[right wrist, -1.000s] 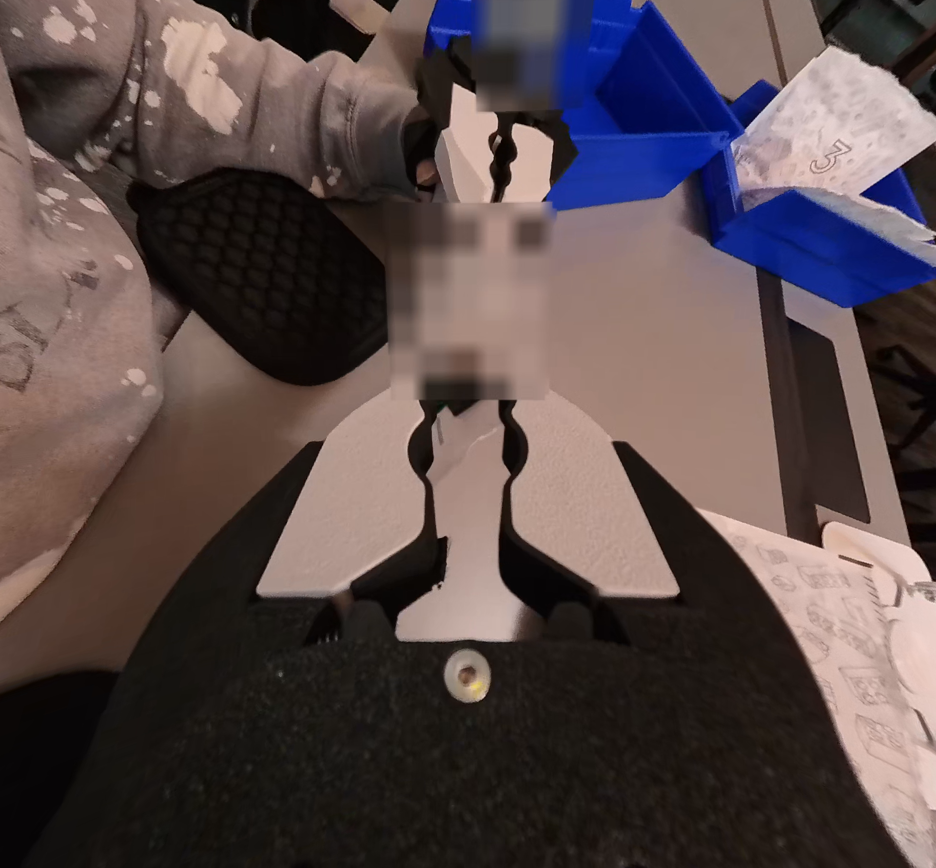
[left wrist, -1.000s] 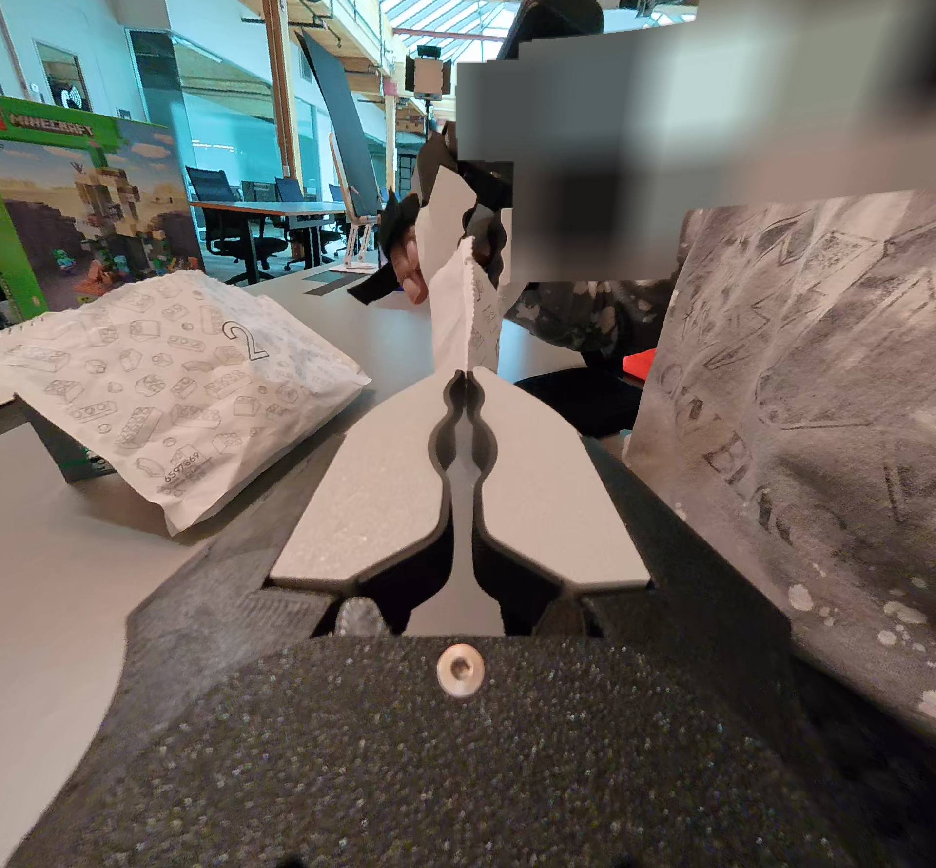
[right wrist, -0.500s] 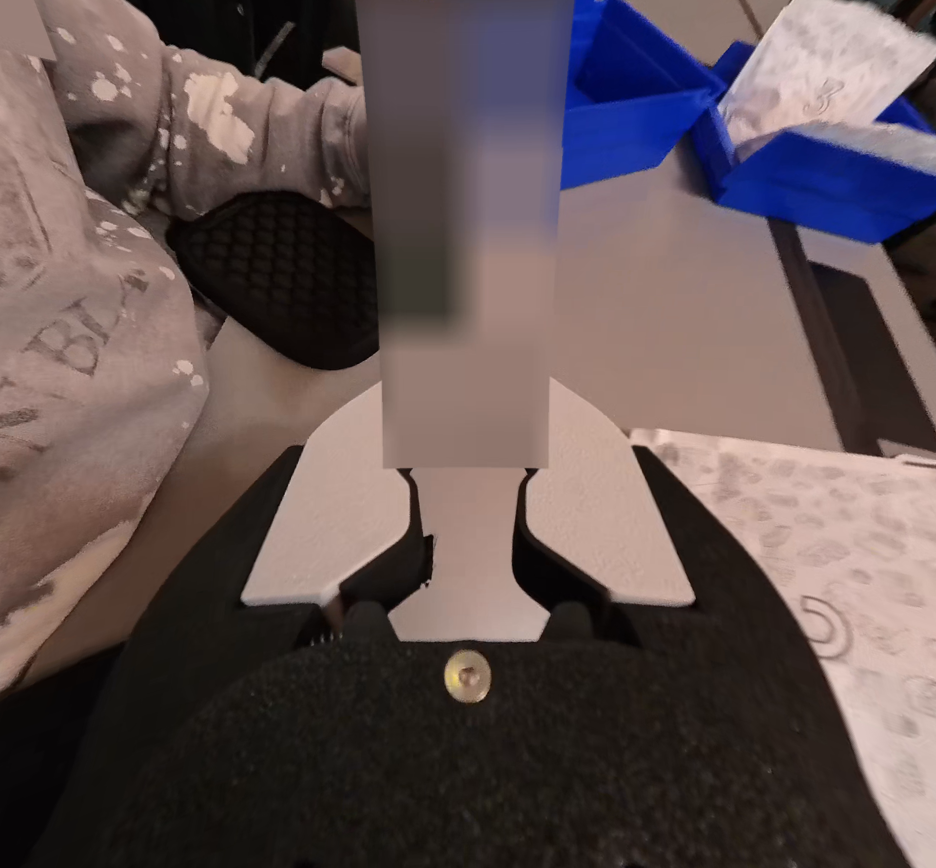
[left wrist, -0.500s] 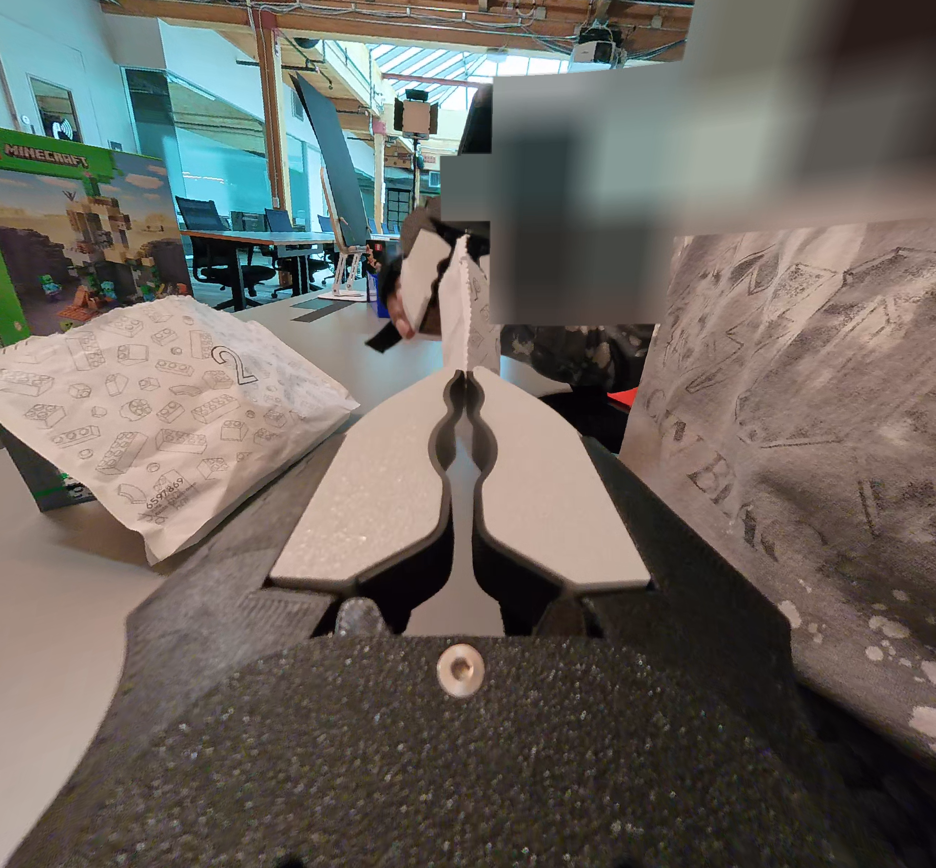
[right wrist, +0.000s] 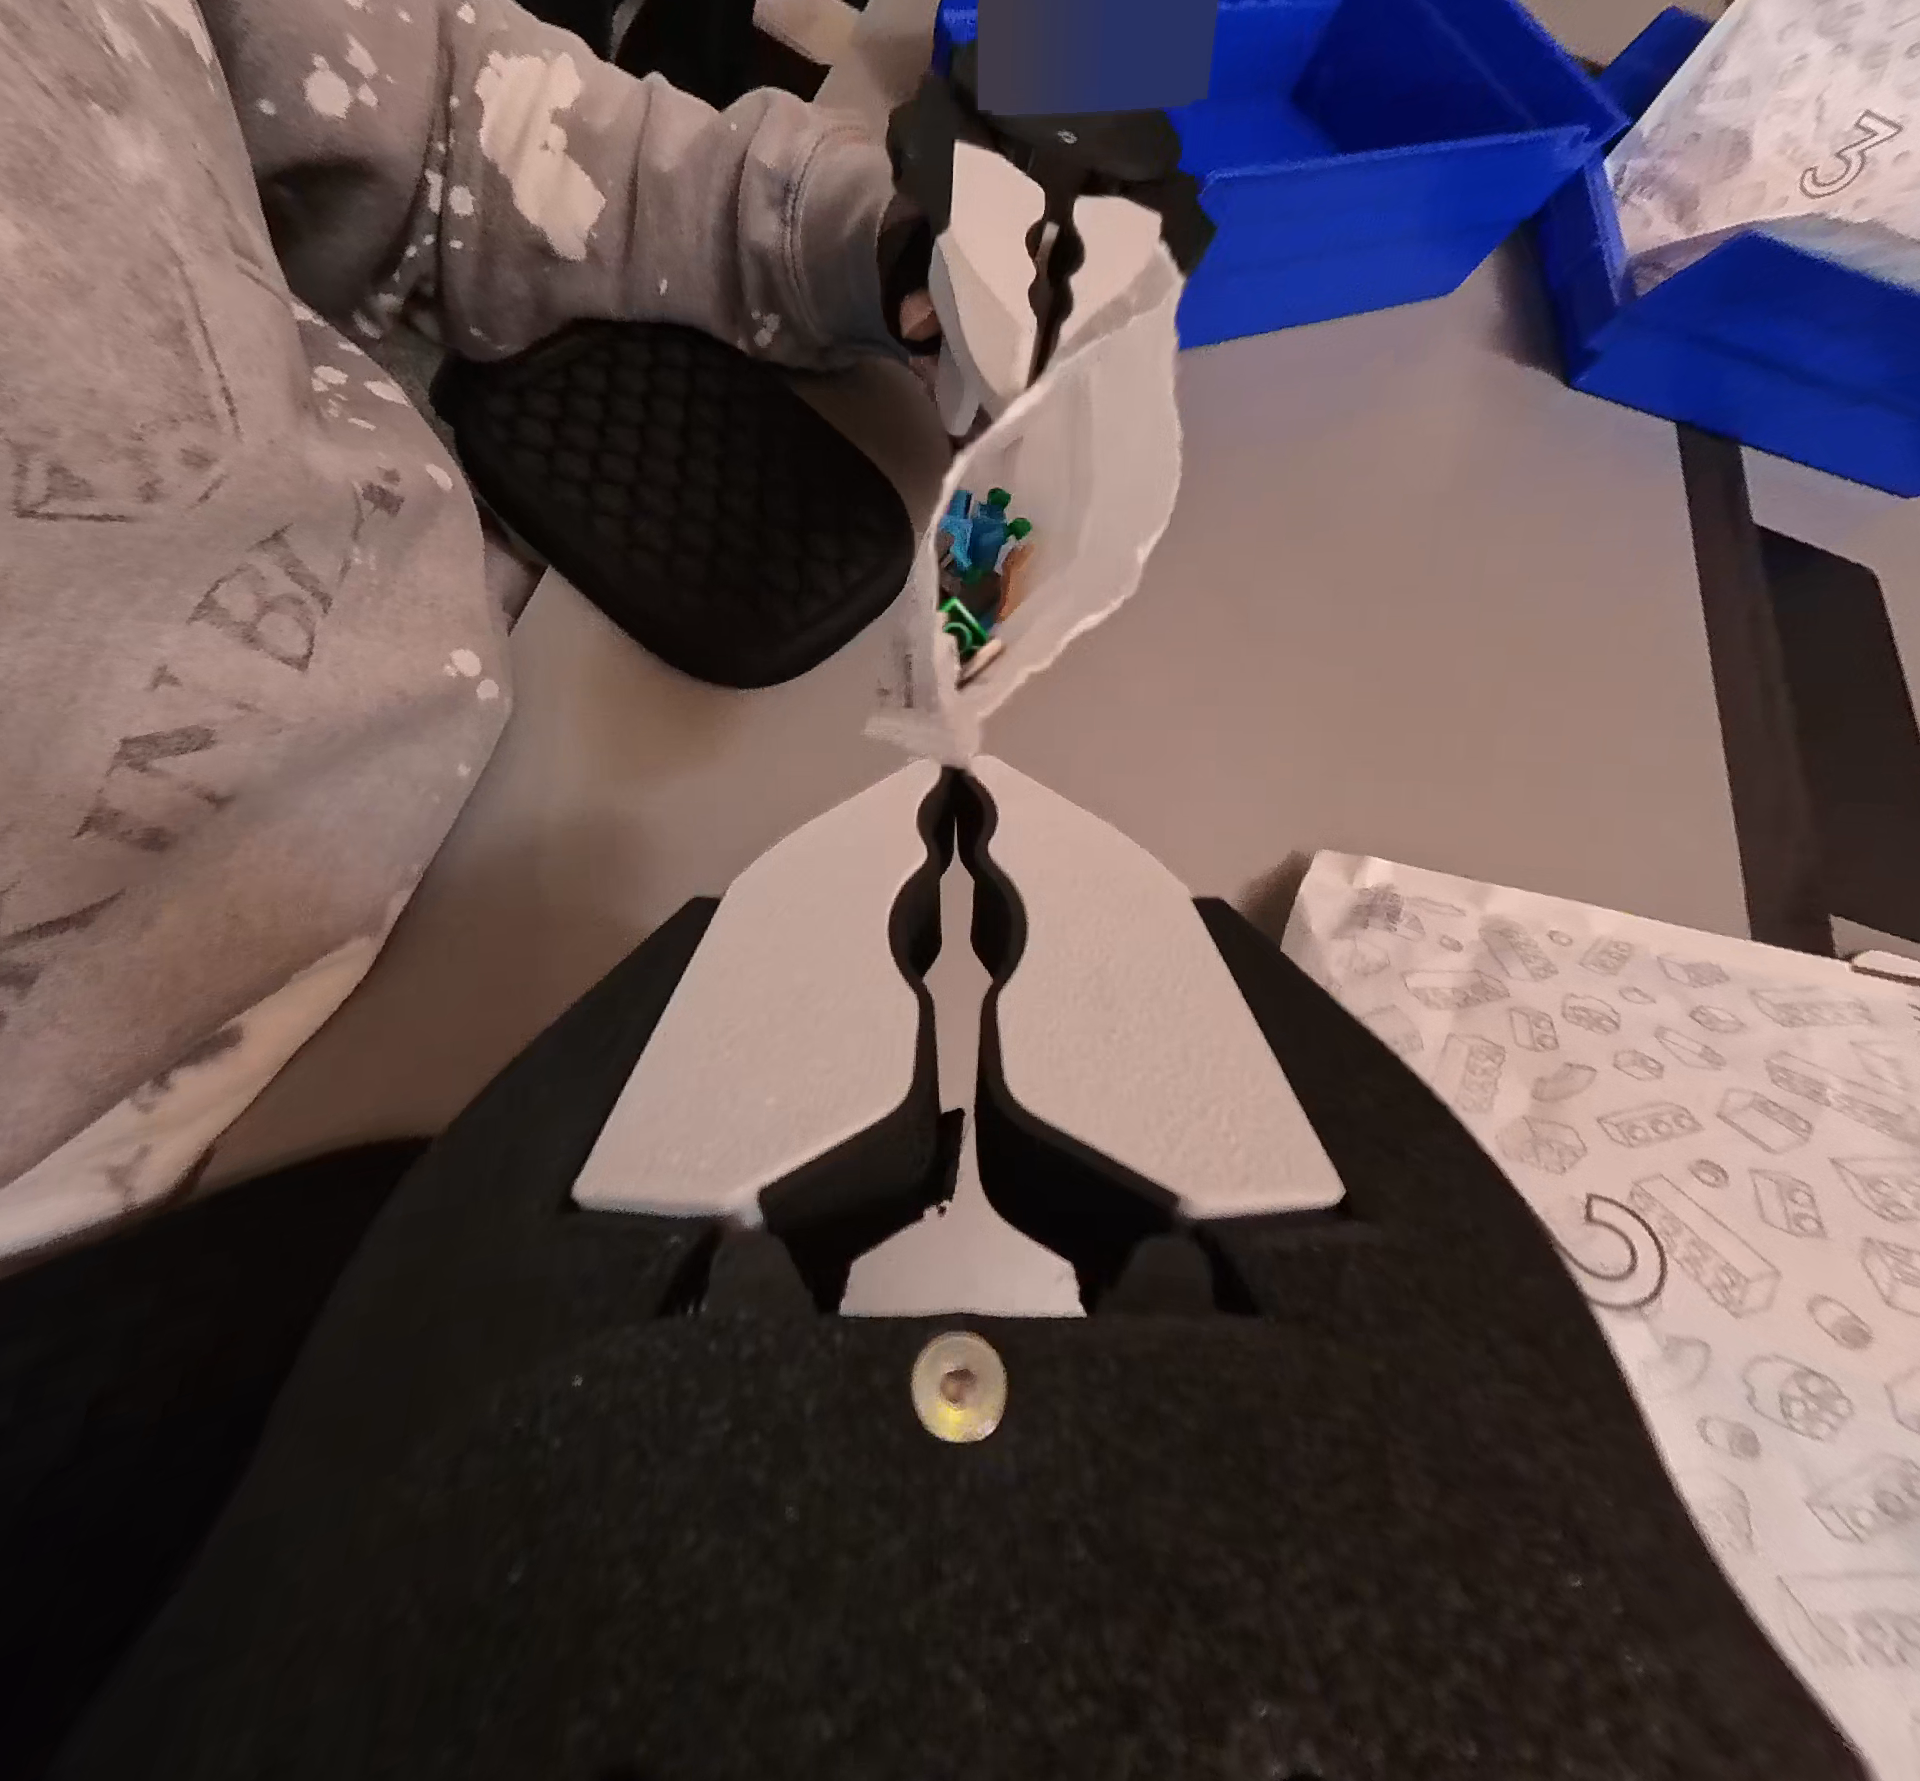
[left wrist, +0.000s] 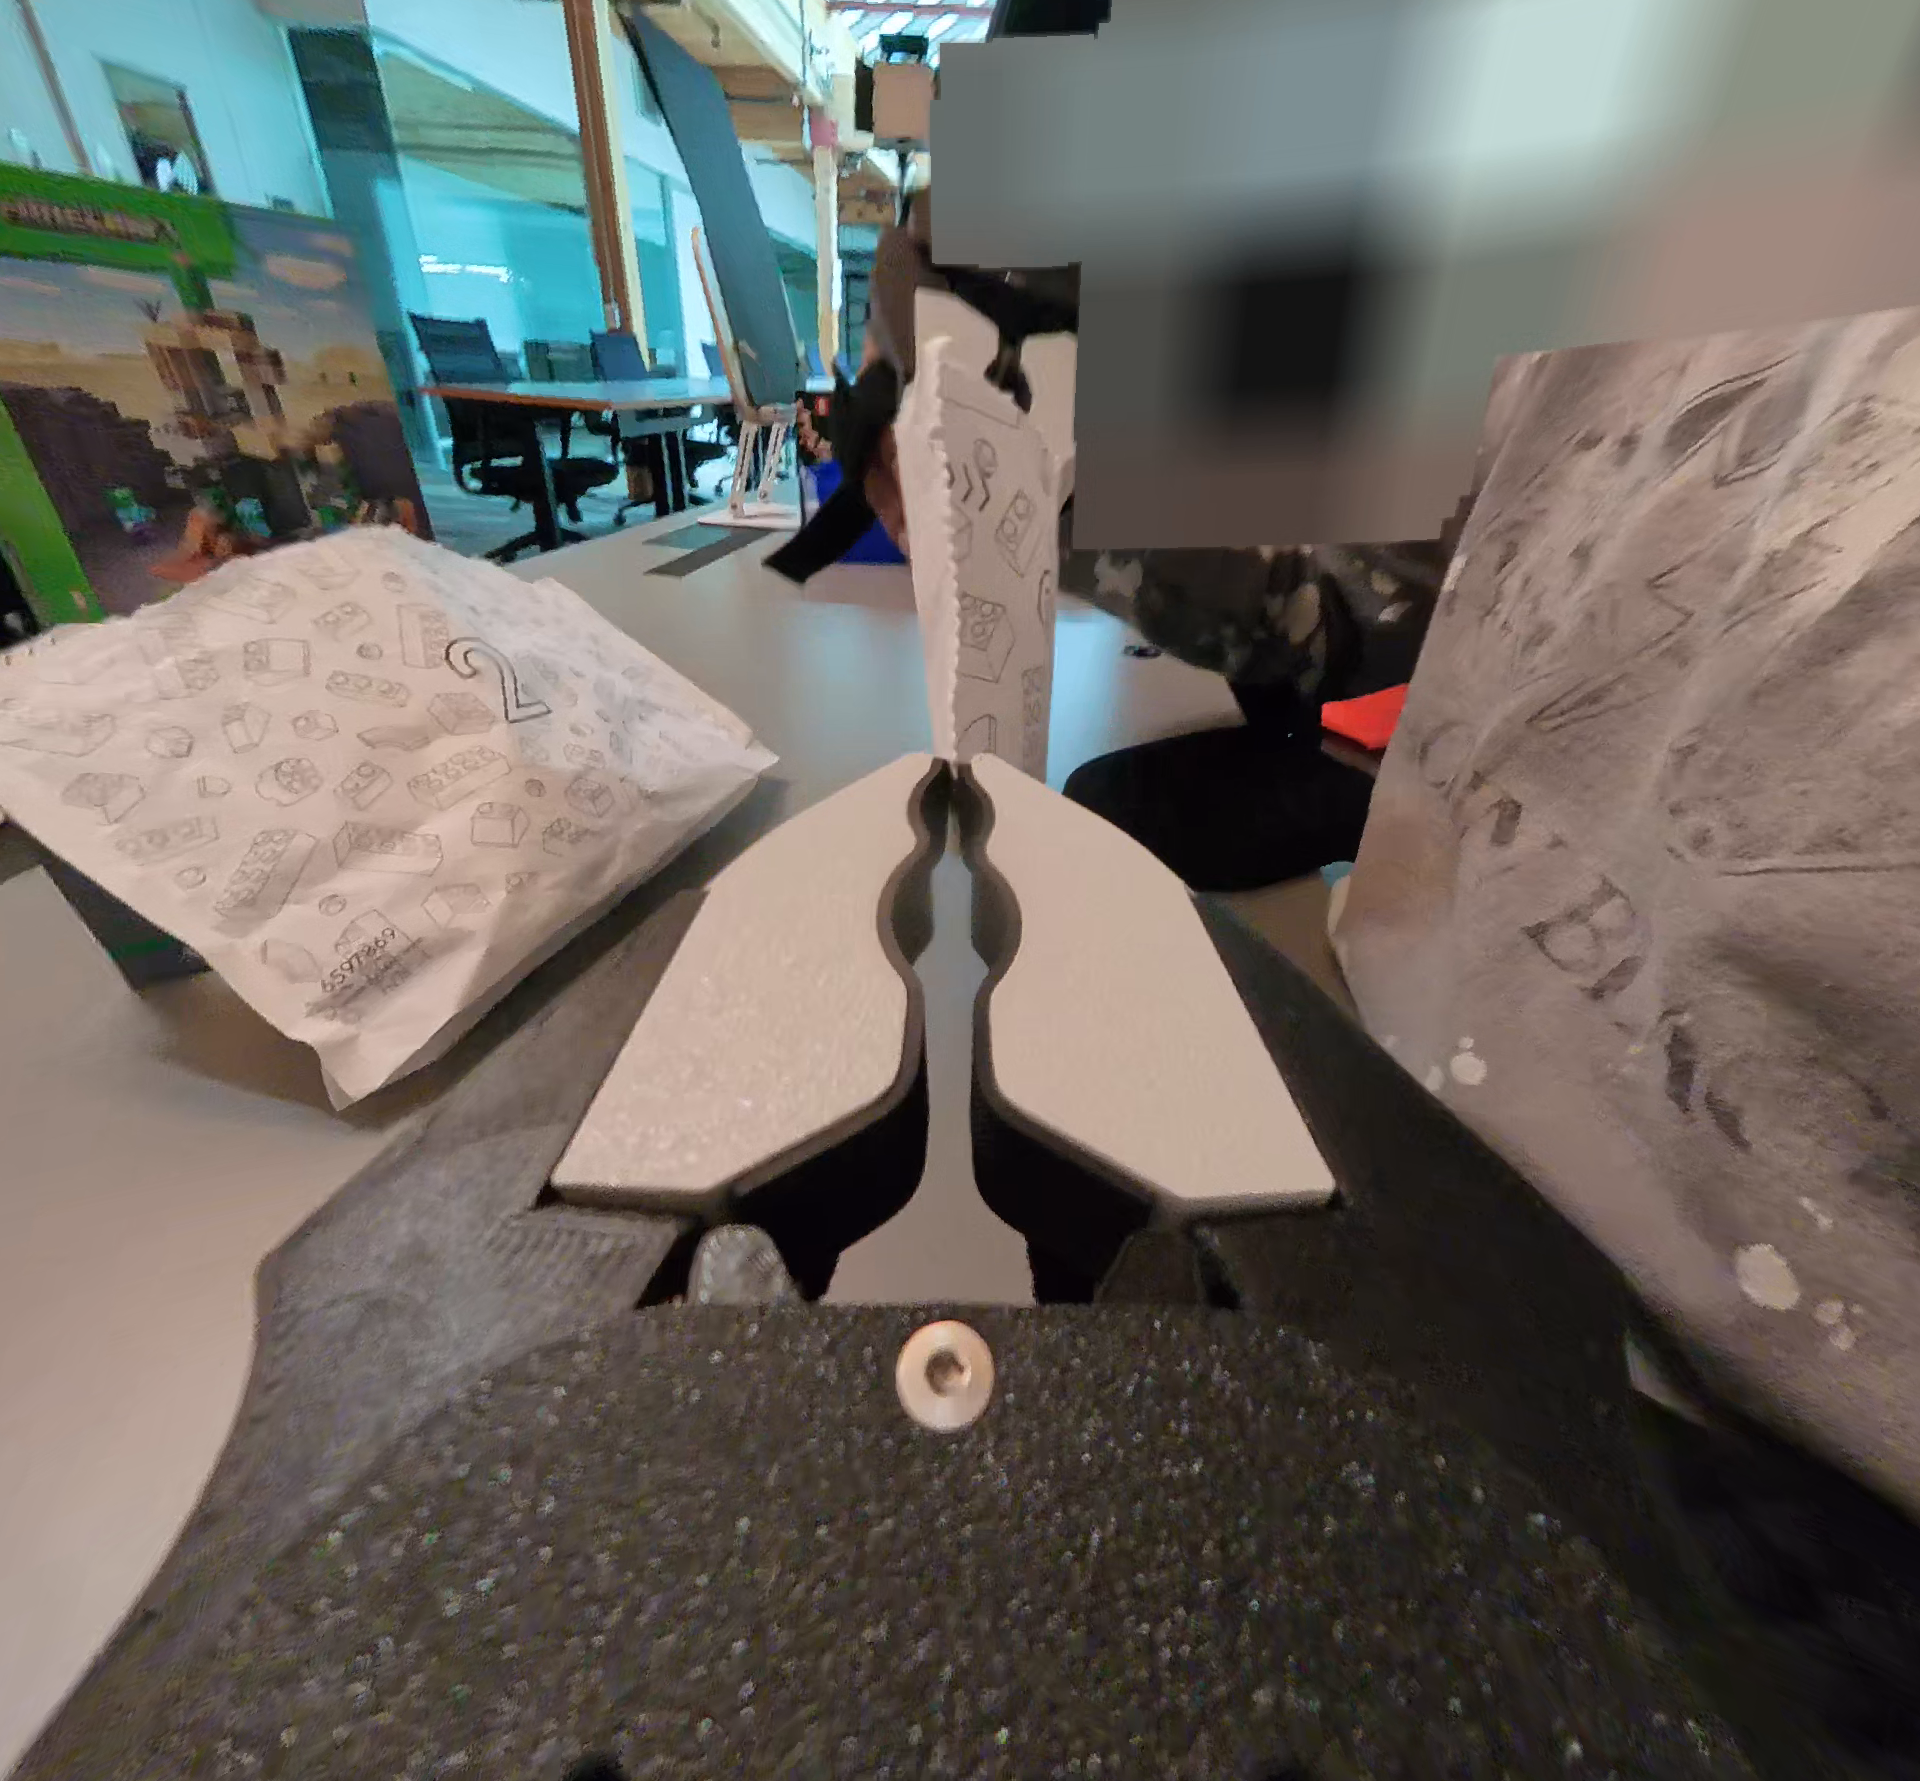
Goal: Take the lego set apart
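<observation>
A small white paper bag (right wrist: pixel 1081 495) printed with brick drawings hangs stretched between my two grippers above the grey table (right wrist: pixel 1403 588). Its torn mouth gapes open, and small blue, green and brown lego pieces (right wrist: pixel 982 557) show inside. My right gripper (right wrist: pixel 958 770) is shut on one end of the bag. My left gripper (left wrist: pixel 951 770) is shut on the bag's (left wrist: pixel 987 588) other end. Each gripper also shows far off in the other's view: the left (right wrist: pixel 1049 277) and the right (left wrist: pixel 997 349).
A larger printed paper bag (left wrist: pixel 343 775) leans on the lego box (left wrist: pixel 187 401) at the left. Blue bins (right wrist: pixel 1382 121) stand at the far side, one holding another paper bag (right wrist: pixel 1787 100). A person's grey sweatshirt (left wrist: pixel 1683 848) and a black seat (right wrist: pixel 675 495) are close by. The tips of one gripper are about 11 cm away from the tips of the other.
The bag is now pulled out longer between the two grippers and its mouth stands open. My right gripper now holds the paper at its fingertips, not deep between the fingers.
</observation>
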The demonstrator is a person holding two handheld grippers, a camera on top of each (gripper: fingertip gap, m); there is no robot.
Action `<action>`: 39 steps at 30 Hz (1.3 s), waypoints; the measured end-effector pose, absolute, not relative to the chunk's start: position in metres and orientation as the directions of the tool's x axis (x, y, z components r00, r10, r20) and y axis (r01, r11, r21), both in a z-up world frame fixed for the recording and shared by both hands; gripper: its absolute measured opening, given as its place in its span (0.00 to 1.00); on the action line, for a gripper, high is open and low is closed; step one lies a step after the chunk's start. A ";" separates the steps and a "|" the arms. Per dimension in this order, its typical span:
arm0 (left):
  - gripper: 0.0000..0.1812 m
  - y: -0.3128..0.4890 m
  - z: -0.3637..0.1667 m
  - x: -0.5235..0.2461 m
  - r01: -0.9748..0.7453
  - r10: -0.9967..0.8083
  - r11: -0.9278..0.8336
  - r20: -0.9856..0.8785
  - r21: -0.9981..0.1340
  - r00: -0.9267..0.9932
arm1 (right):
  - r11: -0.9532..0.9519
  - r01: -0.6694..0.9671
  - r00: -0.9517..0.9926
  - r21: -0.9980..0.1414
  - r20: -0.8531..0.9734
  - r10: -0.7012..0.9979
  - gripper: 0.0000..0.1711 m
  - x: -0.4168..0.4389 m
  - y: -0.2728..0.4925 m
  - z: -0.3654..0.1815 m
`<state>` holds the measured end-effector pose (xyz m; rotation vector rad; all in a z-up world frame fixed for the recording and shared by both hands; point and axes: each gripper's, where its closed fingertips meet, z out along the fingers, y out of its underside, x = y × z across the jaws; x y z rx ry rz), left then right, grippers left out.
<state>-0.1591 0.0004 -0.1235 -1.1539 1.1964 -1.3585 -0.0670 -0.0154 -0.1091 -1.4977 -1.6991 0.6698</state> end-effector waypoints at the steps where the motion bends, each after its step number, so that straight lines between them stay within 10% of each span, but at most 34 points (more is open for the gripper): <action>1: 0.03 0.002 -0.127 -0.156 0.049 -0.994 -0.072 0.068 -0.996 -0.088 | 0.169 0.587 -0.029 -0.792 0.188 0.982 0.00 -0.064 -0.016 -0.108; 17: 0.00 0.036 -0.187 -0.130 -0.275 -0.992 -0.074 0.041 -0.959 0.123 | -0.035 0.680 0.150 -0.733 0.093 0.984 0.00 -0.040 0.012 -0.192; 27: 0.23 0.060 -0.245 -0.126 -0.487 -0.890 -0.456 0.391 -0.745 0.234 | -0.268 0.616 0.322 -0.740 -0.074 0.944 0.16 -0.034 0.035 -0.236; 39: 0.00 0.050 -0.245 -0.106 -0.534 -0.922 -0.374 0.368 -0.758 0.124 | -0.252 0.516 0.406 -0.819 -0.026 0.914 0.13 -0.003 0.052 -0.220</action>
